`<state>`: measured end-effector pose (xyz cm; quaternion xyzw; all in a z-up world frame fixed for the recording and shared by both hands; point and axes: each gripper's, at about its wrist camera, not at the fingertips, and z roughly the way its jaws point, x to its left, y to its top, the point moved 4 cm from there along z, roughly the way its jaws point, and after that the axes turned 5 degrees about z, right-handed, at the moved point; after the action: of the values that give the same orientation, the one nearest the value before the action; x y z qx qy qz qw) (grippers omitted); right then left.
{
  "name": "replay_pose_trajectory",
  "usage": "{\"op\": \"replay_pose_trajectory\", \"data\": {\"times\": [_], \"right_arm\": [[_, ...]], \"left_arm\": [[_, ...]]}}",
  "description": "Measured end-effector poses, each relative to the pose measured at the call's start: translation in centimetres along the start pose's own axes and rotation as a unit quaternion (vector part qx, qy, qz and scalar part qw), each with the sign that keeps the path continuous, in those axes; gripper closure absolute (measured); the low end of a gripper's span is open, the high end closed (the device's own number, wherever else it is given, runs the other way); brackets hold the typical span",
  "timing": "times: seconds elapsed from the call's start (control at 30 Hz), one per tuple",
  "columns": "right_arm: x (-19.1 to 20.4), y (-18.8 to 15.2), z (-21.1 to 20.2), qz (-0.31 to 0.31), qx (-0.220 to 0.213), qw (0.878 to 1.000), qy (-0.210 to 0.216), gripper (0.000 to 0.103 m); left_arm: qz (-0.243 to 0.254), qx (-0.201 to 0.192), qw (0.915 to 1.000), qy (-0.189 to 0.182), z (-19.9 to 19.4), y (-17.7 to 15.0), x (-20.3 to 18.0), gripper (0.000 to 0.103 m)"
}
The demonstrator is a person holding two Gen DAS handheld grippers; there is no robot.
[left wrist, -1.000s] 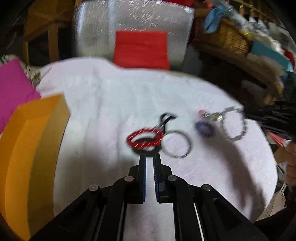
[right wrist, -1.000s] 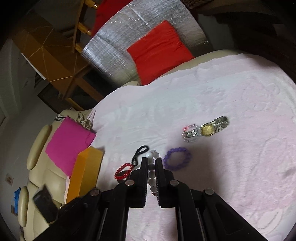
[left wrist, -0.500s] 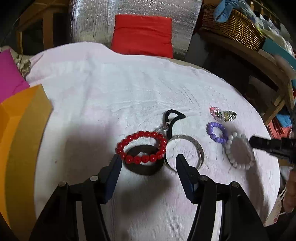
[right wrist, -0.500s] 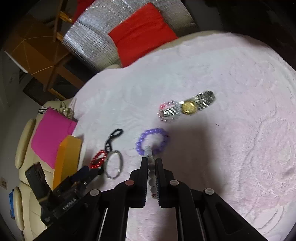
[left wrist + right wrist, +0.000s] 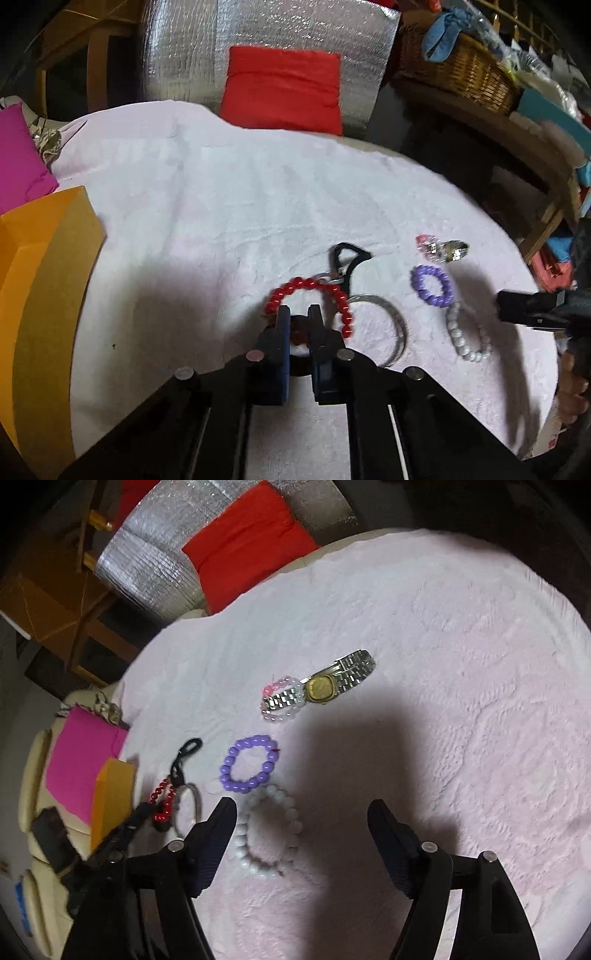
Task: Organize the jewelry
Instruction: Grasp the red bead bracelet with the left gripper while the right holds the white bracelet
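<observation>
Jewelry lies on a pale pink cloth. My left gripper (image 5: pixel 298 317) is shut on the red bead bracelet (image 5: pixel 343 299), which lies over a black ring beside a silver bangle (image 5: pixel 397 325) and a black clip (image 5: pixel 347 254). My right gripper (image 5: pixel 301 812) is open above the white bead bracelet (image 5: pixel 291 812), which lies between the jaws nearer the left finger. A purple bead bracelet (image 5: pixel 249 764) lies just beyond it. A gold-faced watch (image 5: pixel 323 686) rests across a pink bead bracelet (image 5: pixel 275 686). The orange box (image 5: pixel 40 280) stands at the left.
A red cushion (image 5: pixel 282 92) leans on a silver padded panel (image 5: pixel 266 44) behind the cloth. A magenta pillow (image 5: pixel 18 166) lies far left. A wicker basket (image 5: pixel 458 70) sits on a wooden shelf at the right. The cloth's right edge drops off near my right gripper.
My left gripper opened, moved onto the red bracelet and closed on it. My right gripper came forward over the white bracelet and opened wide.
</observation>
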<state>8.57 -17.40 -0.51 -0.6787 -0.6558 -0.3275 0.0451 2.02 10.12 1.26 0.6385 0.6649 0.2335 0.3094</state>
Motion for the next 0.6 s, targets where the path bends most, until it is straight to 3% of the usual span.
{"op": "replay_pose_trajectory", "data": {"times": [0.1, 0.13, 0.2, 0.27, 0.33, 0.43, 0.47, 0.57, 0.6], "right_arm": [[1.3, -0.7, 1.2, -0.058, 0.004, 0.998, -0.039, 0.057], [2.1, -1.1, 1.8, -0.093, -0.002, 0.993, -0.067, 0.06], [3.3, -1.8, 2.4, -0.15, -0.016, 0.982, -0.114, 0.078], [4.3, -2.4, 2.6, -0.187, -0.03, 0.972, -0.139, 0.091], [4.8, -2.5, 2.3, -0.196, -0.048, 0.967, -0.156, 0.092], [4.8, -2.0, 1.5, -0.176, -0.066, 0.972, -0.139, 0.092], [4.7, -1.9, 1.3, -0.17, -0.065, 0.975, -0.131, 0.092], [4.4, -1.6, 1.3, -0.157, -0.054, 0.979, -0.122, 0.092], [4.2, -1.7, 1.5, -0.154, -0.047, 0.98, -0.12, 0.092]], "left_arm": [[0.003, -0.004, 1.0, -0.005, -0.5, 0.0, -0.1, 0.096], [0.003, -0.005, 1.0, -0.005, -0.6, 0.0, -0.2, 0.096], [0.0, -0.008, 1.0, -0.006, -0.9, 0.0, 0.0, 0.097], [-0.004, -0.016, 0.9999, -0.003, -1.5, 0.1, 0.3, 0.097], [-0.004, -0.025, 0.9997, 0.005, -2.0, 0.2, 0.9, 0.097], [-0.015, -0.021, 0.9997, 0.0, -1.5, 0.3, 1.6, 0.097], [-0.018, -0.013, 0.9997, -0.01, -1.0, 0.4, 1.6, 0.091], [-0.002, 0.002, 1.0, 0.001, 0.3, 0.5, 1.0, 0.061], [0.009, 0.007, 0.9999, 0.005, 0.6, 0.5, 0.8, 0.059]]}}
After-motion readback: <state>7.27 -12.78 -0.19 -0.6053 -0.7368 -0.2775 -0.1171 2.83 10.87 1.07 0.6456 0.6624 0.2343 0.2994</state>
